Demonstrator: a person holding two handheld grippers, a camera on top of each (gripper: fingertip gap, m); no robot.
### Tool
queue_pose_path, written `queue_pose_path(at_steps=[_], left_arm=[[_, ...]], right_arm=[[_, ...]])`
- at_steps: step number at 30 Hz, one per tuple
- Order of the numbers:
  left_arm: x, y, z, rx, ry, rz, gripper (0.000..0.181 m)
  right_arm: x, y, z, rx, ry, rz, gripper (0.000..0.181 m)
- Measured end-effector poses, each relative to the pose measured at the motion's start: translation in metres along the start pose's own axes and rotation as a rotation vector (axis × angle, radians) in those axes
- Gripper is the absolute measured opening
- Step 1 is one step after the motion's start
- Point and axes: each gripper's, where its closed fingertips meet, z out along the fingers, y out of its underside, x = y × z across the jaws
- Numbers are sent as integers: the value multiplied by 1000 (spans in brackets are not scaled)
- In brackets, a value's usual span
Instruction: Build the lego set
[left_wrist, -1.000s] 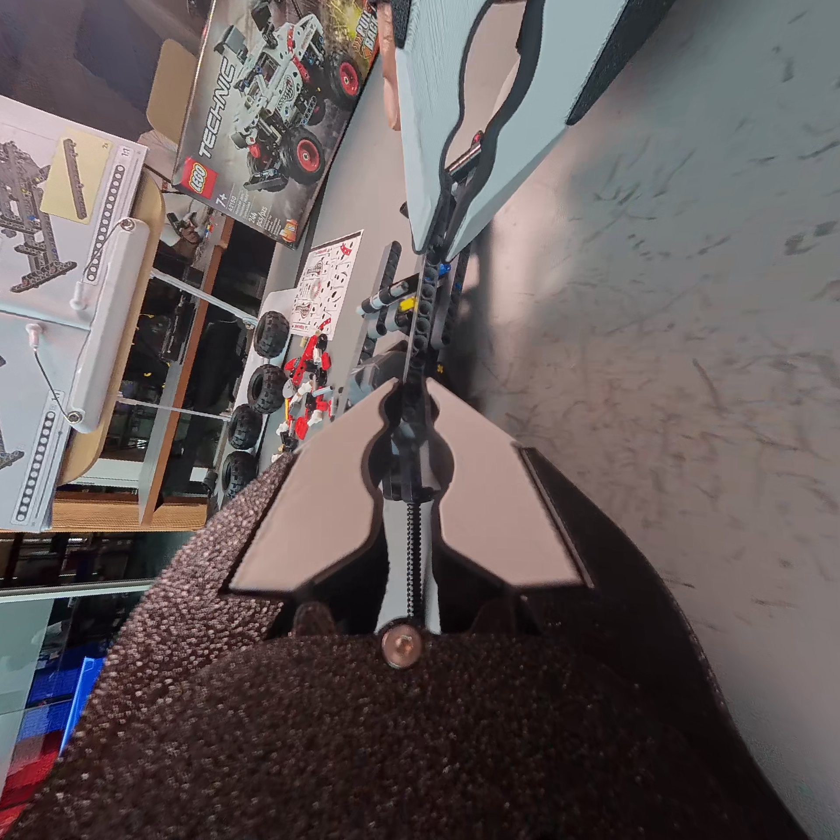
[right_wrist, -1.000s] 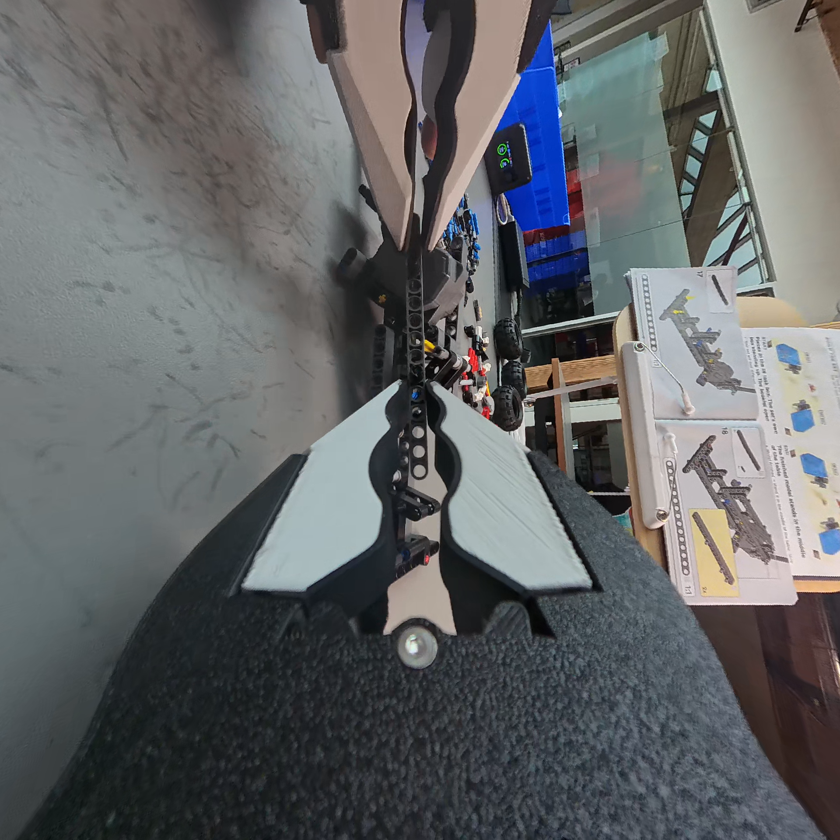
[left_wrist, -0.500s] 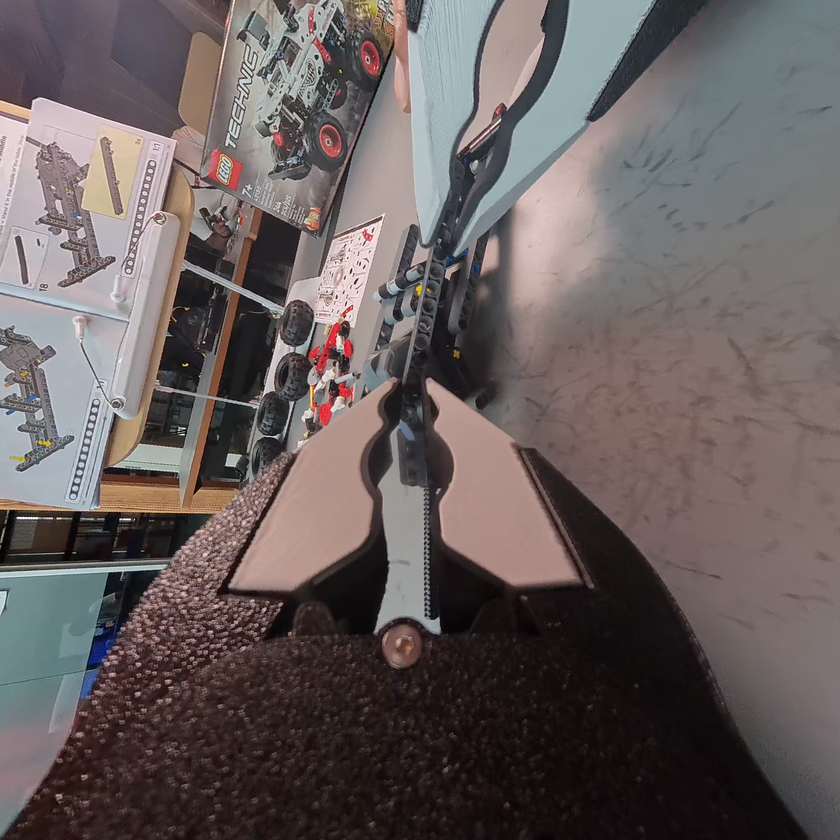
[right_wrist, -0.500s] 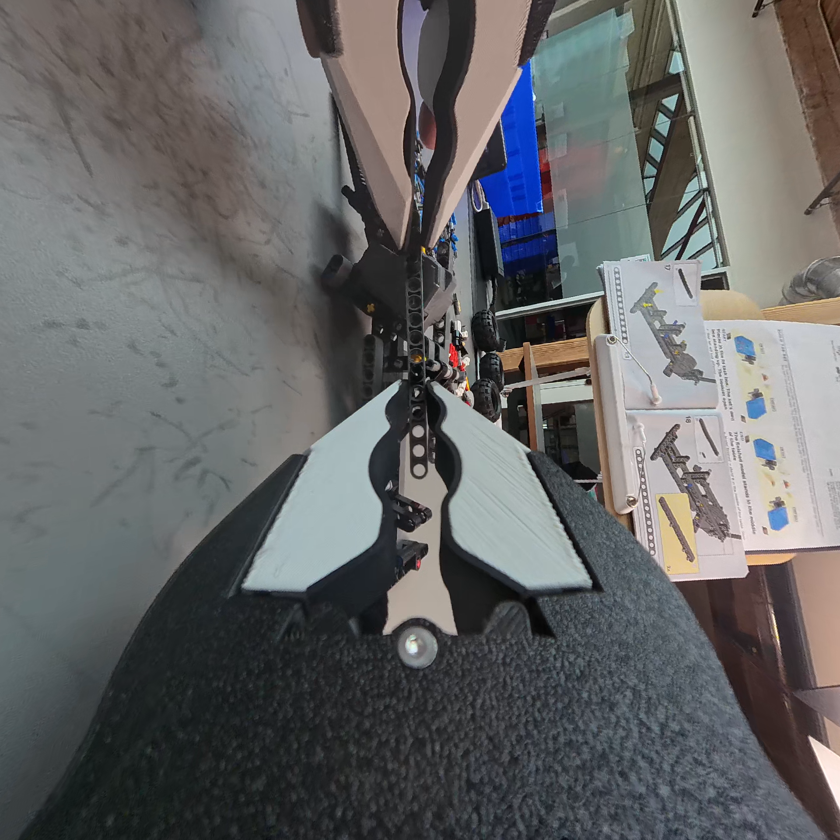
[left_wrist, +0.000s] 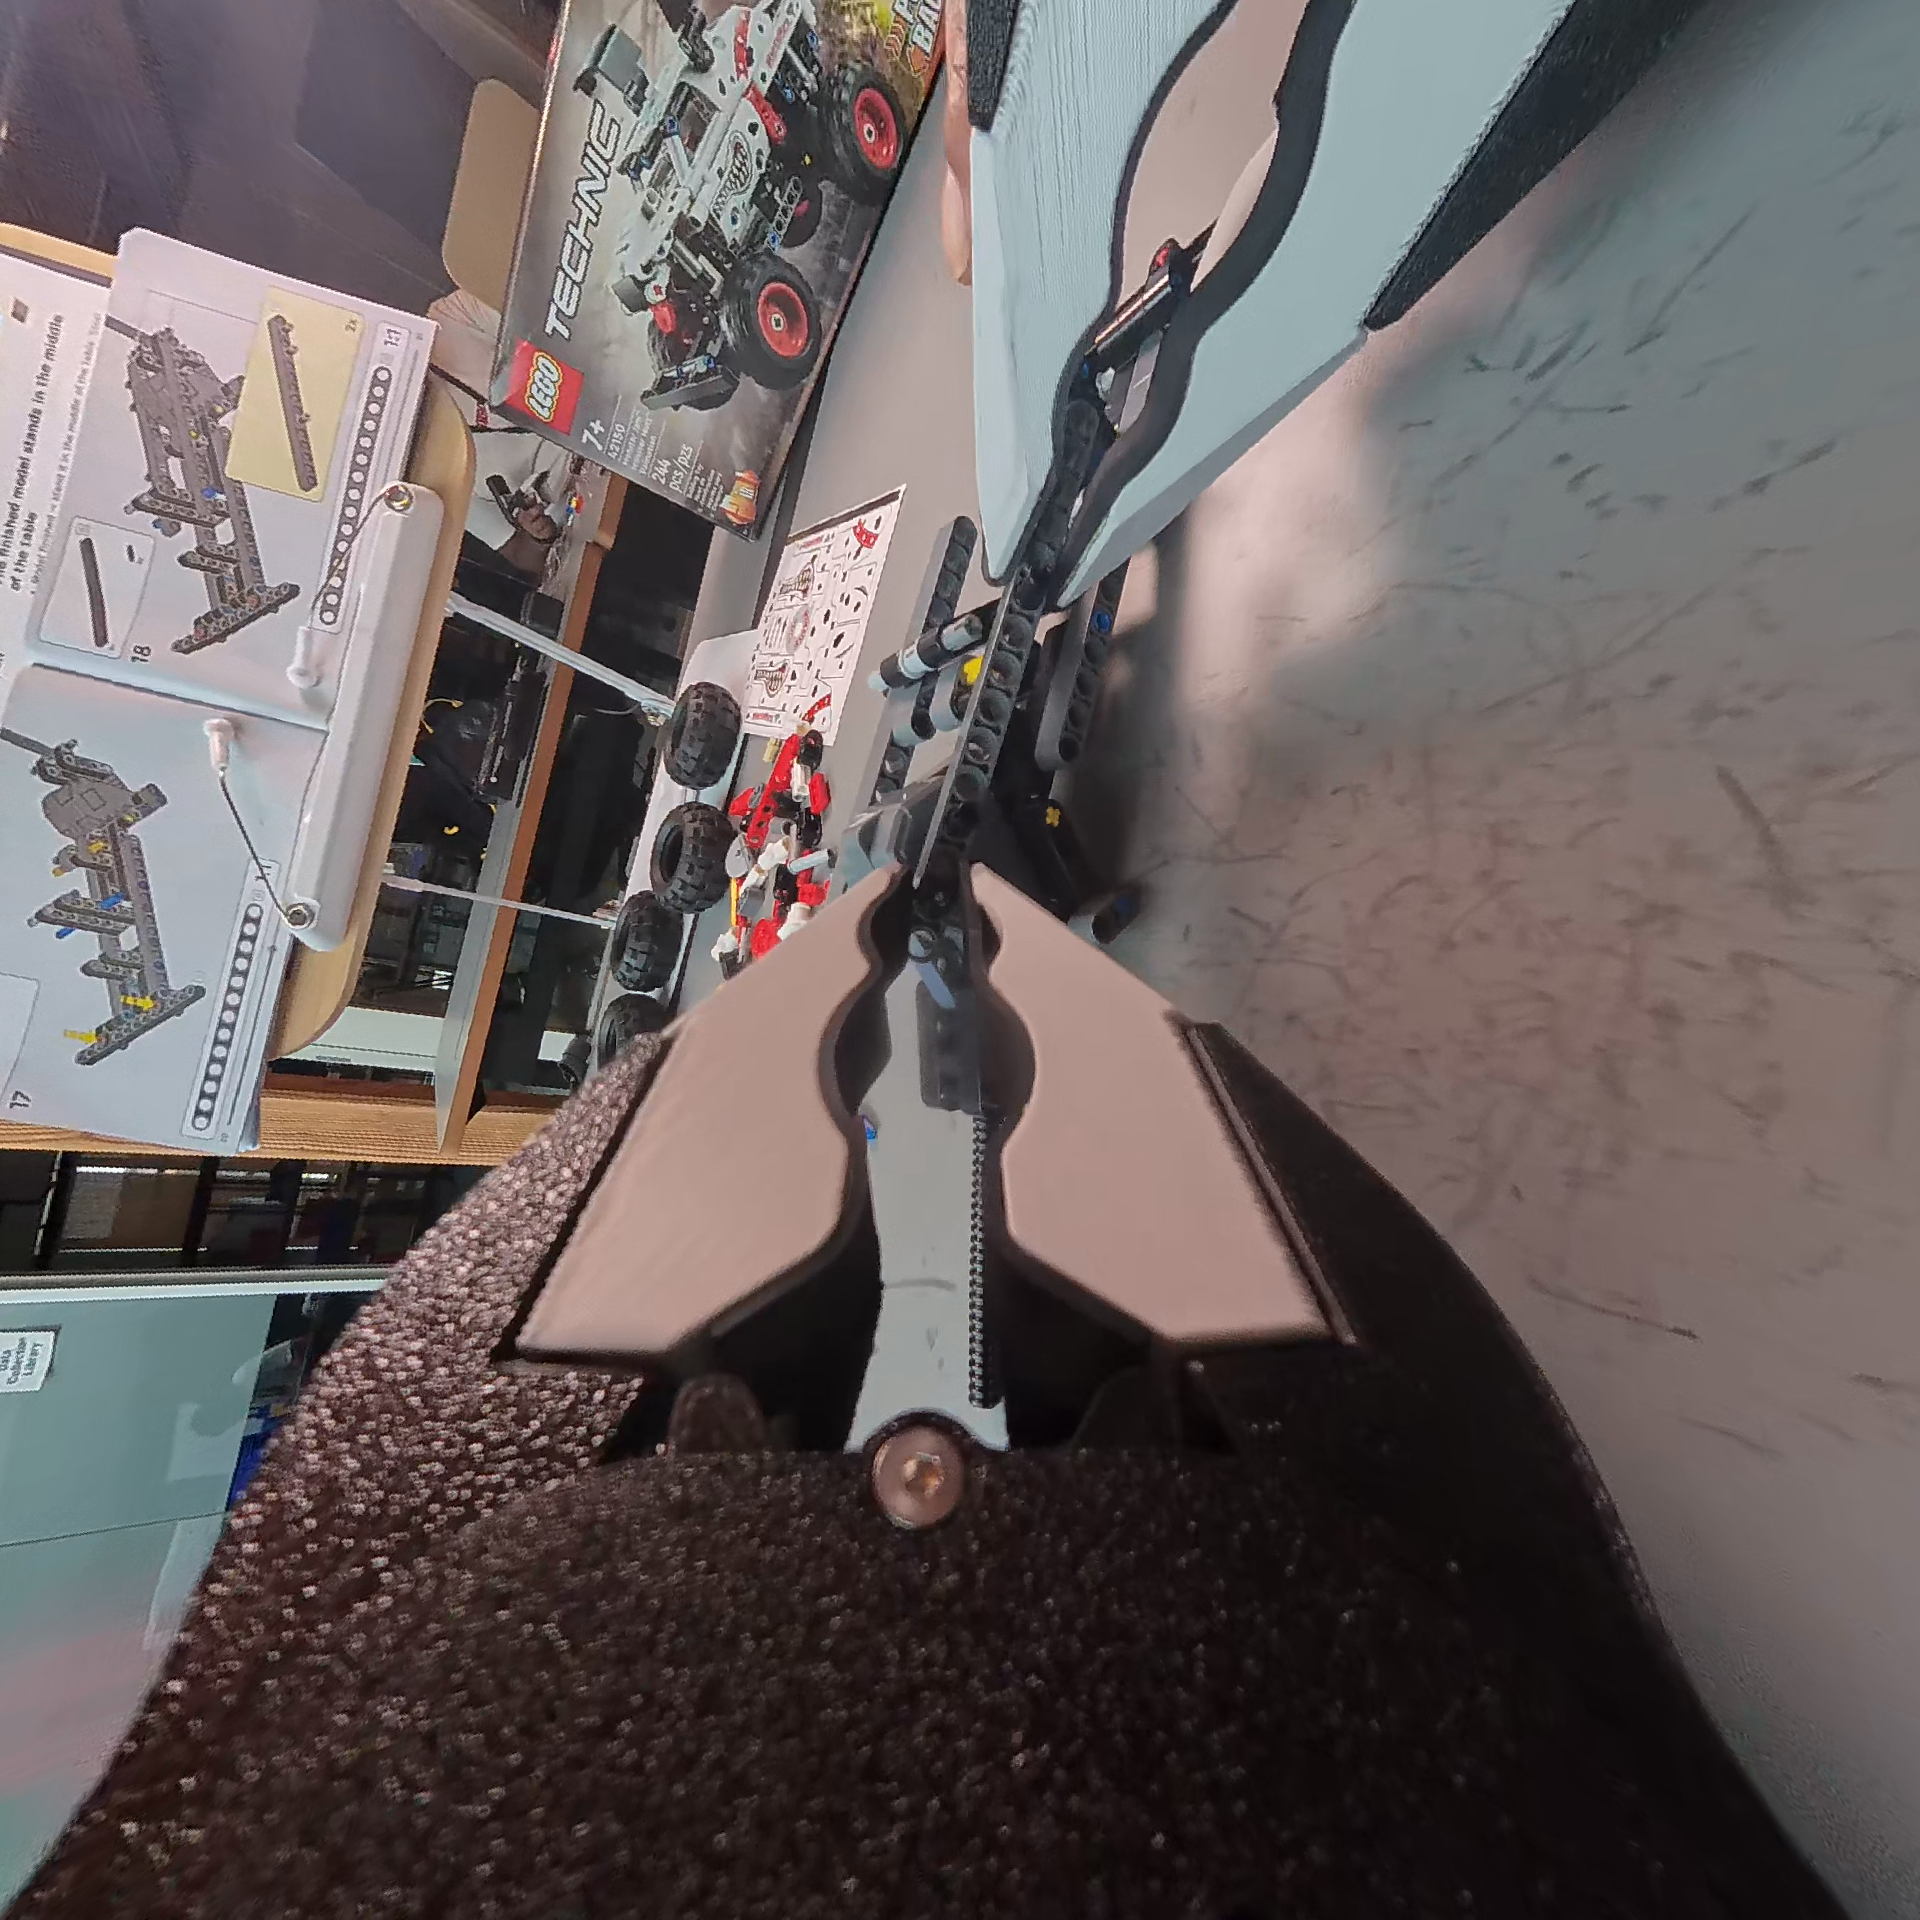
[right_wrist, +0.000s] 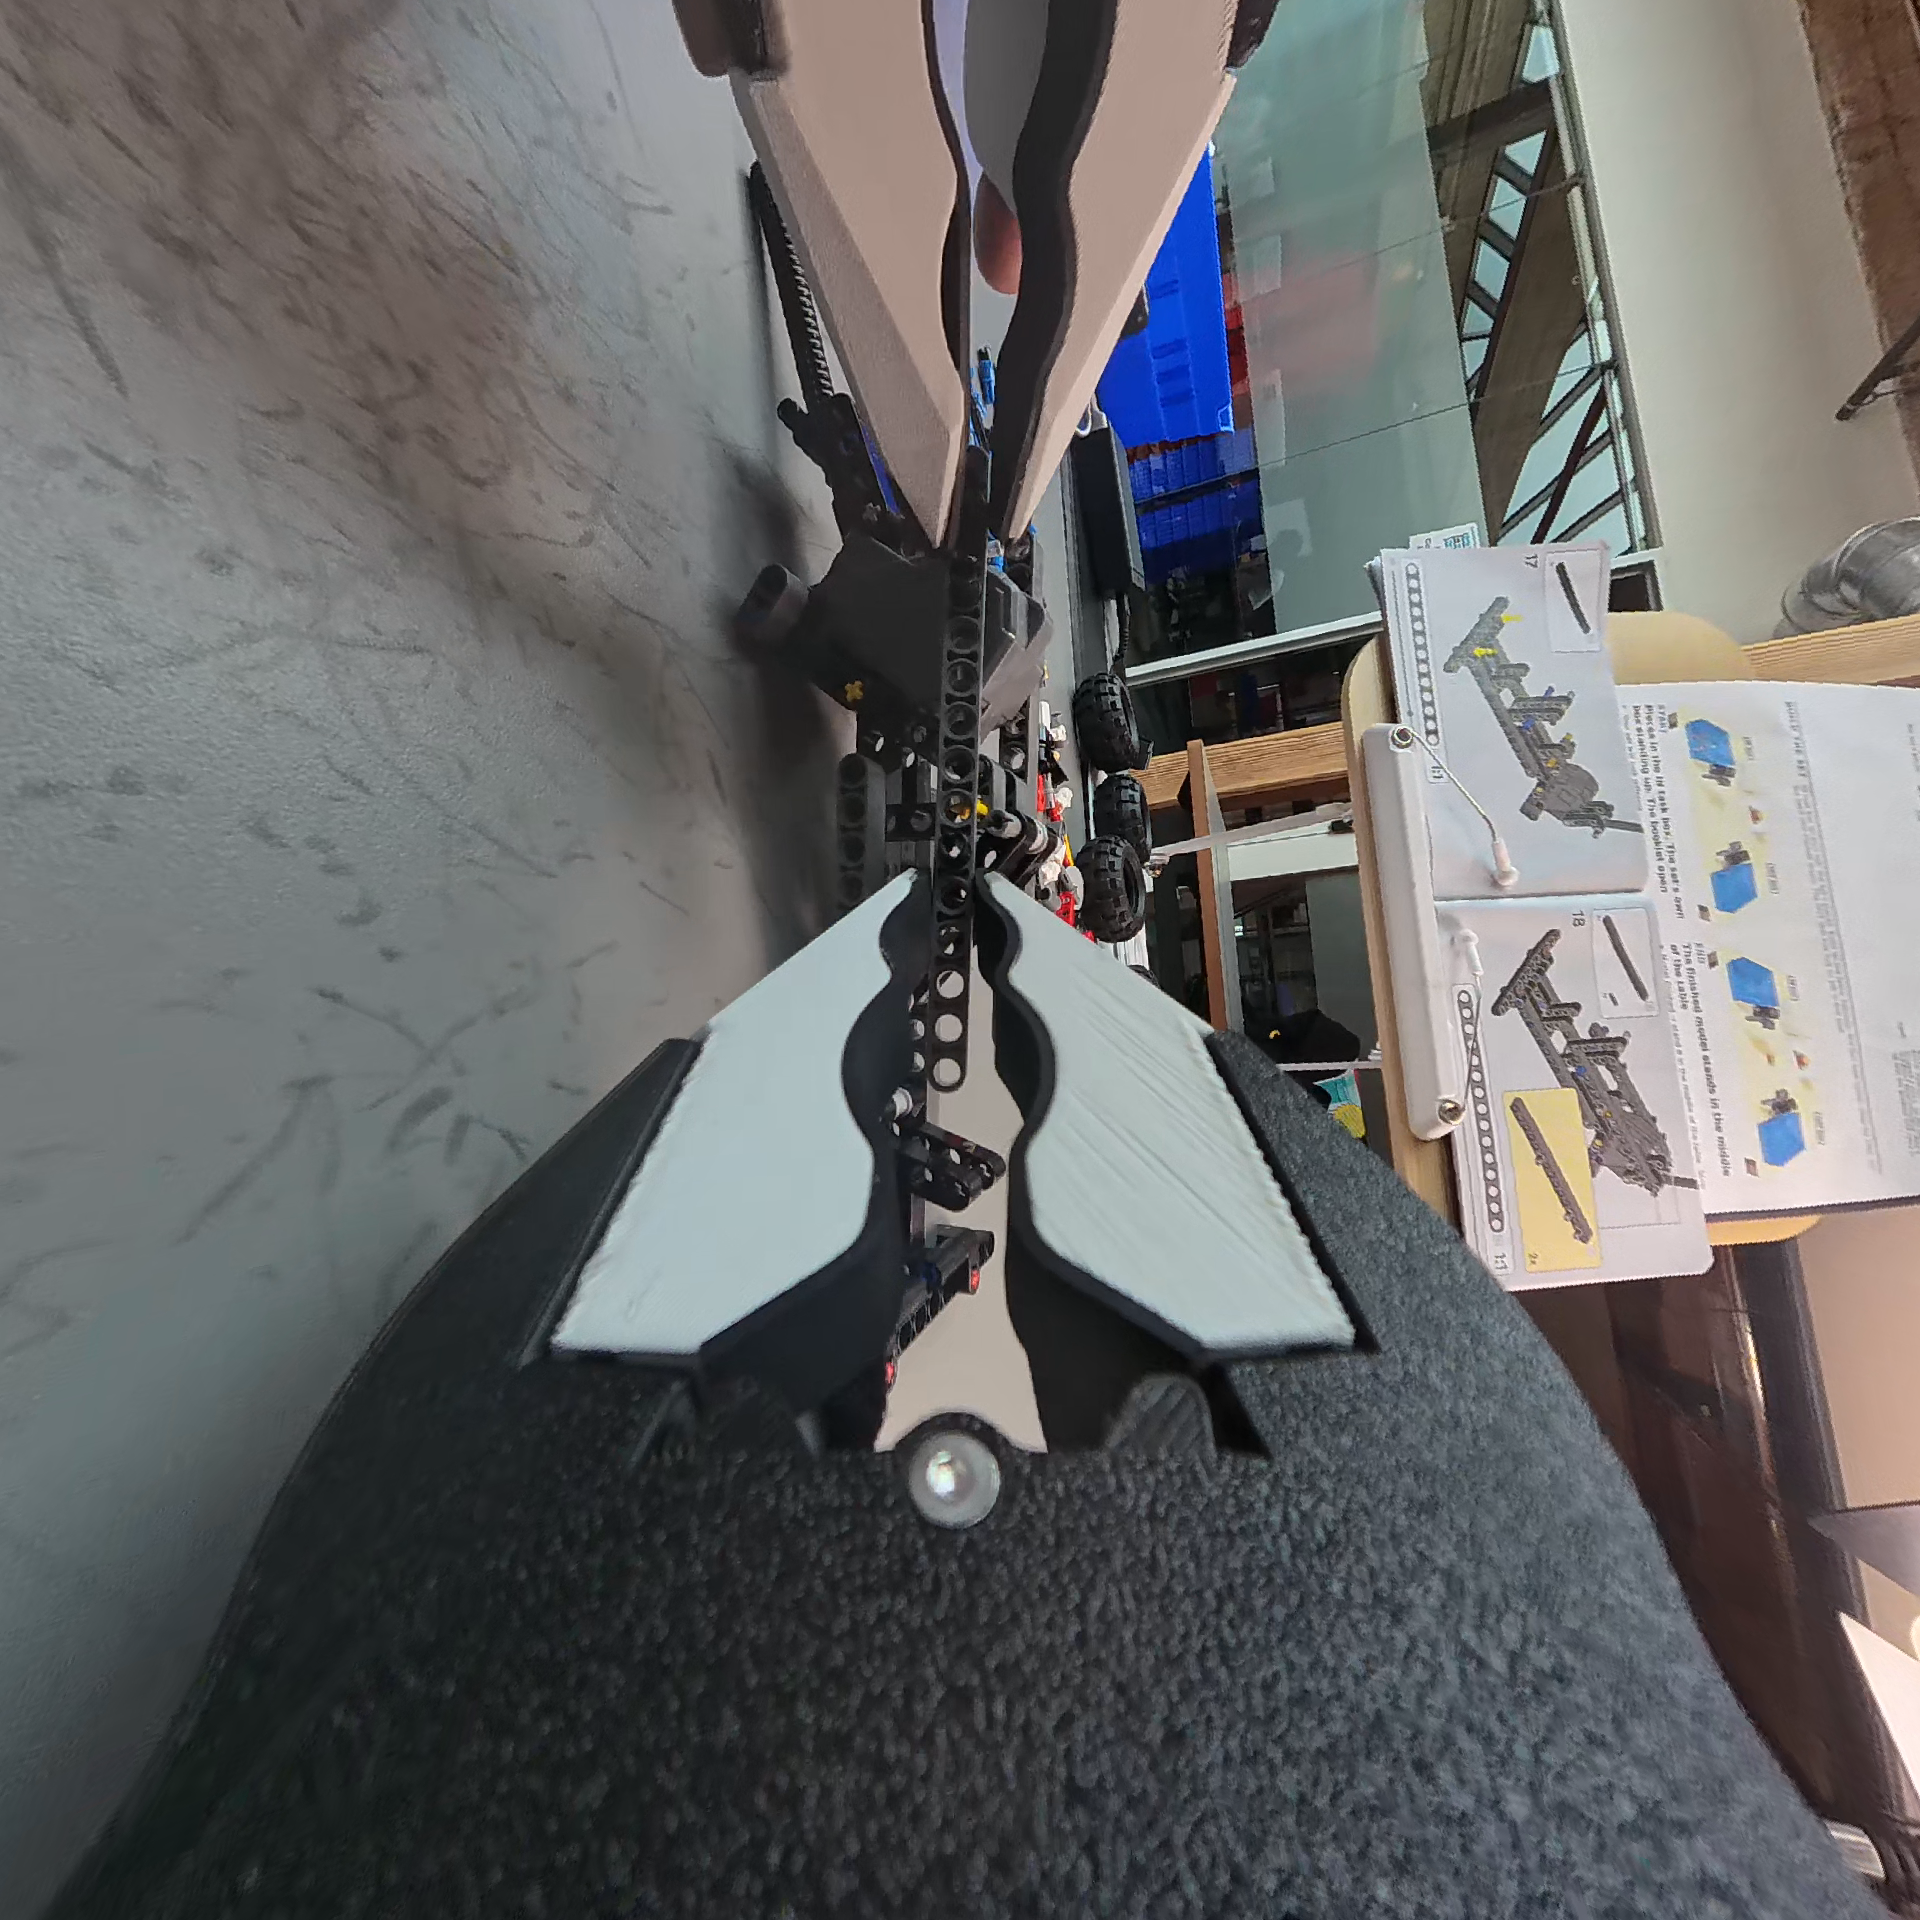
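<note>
- Jaws of the left gripper (left_wrist: 940, 904) are clamped on the near end of a long black holed beam (left_wrist: 997, 675), which is part of the lego chassis (left_wrist: 1049, 727).
- Seen from the left wrist view, the beam's long axis runs straight away from the left gripper, near to far, leaning slightly right, and its far end is pinched in the jaws of the right gripper (left_wrist: 1049, 540).
- In the right wrist view the same holds mirrored: the right gripper (right_wrist: 961, 894) is closed on one end of the beam (right_wrist: 961, 727), and the left gripper (right_wrist: 971, 540) grips the opposite end beyond it, so the two face each other along the beam.
- The beam shows its row of round holes to the right wrist camera; a short way of it reaches back between the pale fingers (right_wrist: 748, 1164) toward the gripper body.
- The rest of the chassis, with grey and black cross pieces, lies just beside the beam against the grey desk (left_wrist: 1558, 935).
- Farther left on the desk lie black tyres (left_wrist: 691, 821), red and white loose parts (left_wrist: 779, 831) and a sticker sheet (left_wrist: 821, 613).
- Farthest off are the set's box (left_wrist: 707, 239) and an open instruction booklet (left_wrist: 166, 665) on a wooden stand.
</note>
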Motion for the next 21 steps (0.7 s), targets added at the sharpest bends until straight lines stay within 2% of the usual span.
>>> queue_pose_path(at_steps=[6, 9, 13, 16, 21], left_arm=[[-4, 1, -4, 22, 33, -93, 28], [-8, 6, -7, 30, 93, -231, 43], [-17, 10, -12, 69, 168, -417, 52], [-16, 12, -9, 71, 277, -505, 69], [-15, 16, 6, 70, 467, -632, 86]], right_arm=[[0, 2, 1, -5, 7, -3, 7], [0, 2, 1, -5, 12, -5, 7], [0, 4, 1, -4, 17, -5, 7], [0, 5, 0, -2, 27, -9, 7], [1, 7, -1, -1, 44, -13, 7]])
